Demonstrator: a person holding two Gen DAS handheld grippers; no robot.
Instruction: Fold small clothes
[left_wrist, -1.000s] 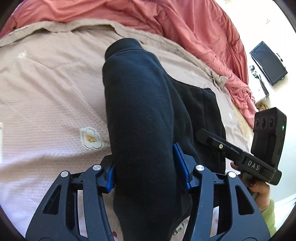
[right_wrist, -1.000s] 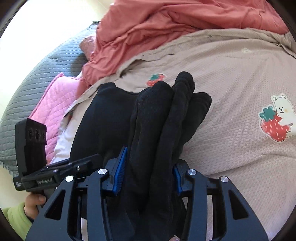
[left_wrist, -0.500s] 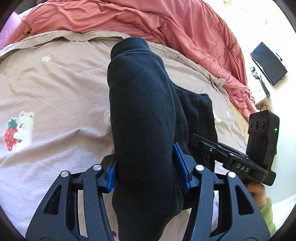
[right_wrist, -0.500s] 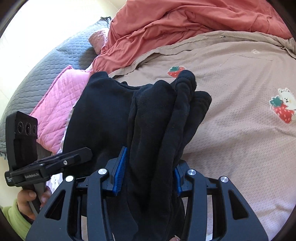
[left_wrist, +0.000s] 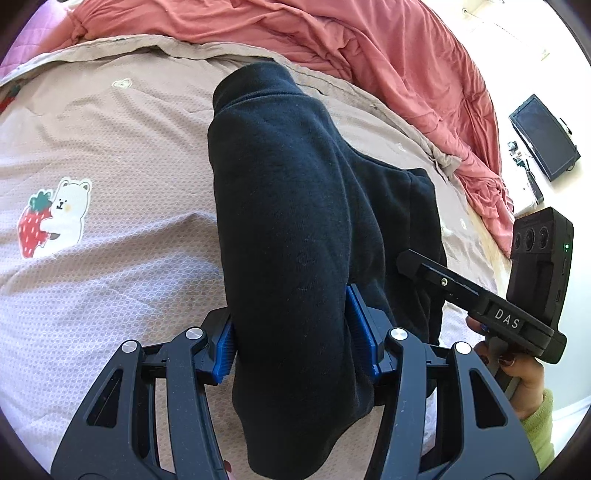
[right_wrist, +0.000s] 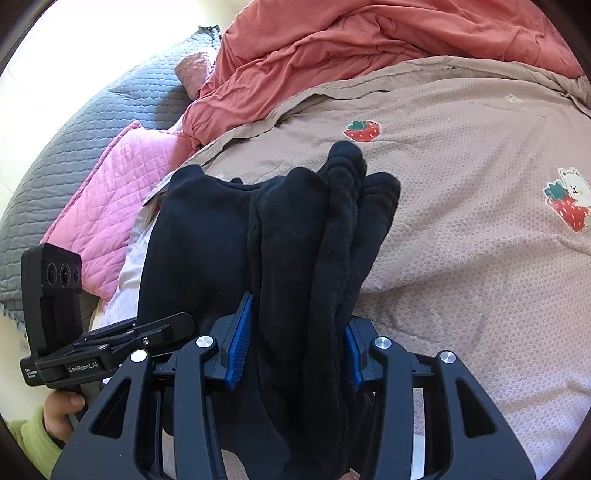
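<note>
Left gripper (left_wrist: 293, 343) clamps smooth bunch of black garment (left_wrist: 295, 221); right gripper (right_wrist: 295, 343) clamps ridged bunch of it. Garment hangs between both above beige bedspread (right_wrist: 461, 240). Keep both ends level, lay flat, smooth before releasing.

Both wrist cameras are looking forward along their fingers, close over the bedsheet (left_wrist: 110, 258), sharing the black garment (left_wrist: 288, 221) (right_wrist: 303, 240).
</note>
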